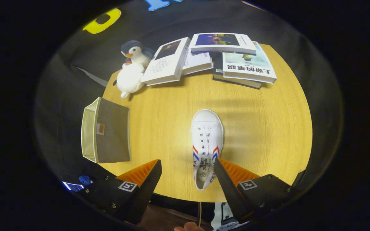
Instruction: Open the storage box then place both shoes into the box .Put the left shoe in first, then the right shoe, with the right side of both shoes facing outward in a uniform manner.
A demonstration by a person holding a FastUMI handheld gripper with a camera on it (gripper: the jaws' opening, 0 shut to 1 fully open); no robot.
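Note:
A white canvas shoe (207,142) with red and blue stripes lies on the round wooden table (262,128), toe pointing away from me, its heel close to the table's near edge. My gripper (187,168) hangs above the table's near edge with its fingers wide open; the shoe's heel sits between them, against the right finger (225,179), and the left finger (149,179) stands well apart from it. A beige and grey fabric storage box (106,131) lies at the table's left edge, beyond the left finger, its open mouth facing left.
A plush penguin (133,65) lies at the far left of the table. Several books (223,57) are stacked and spread along the far edge. A person's fingertip (189,227) shows below the fingers.

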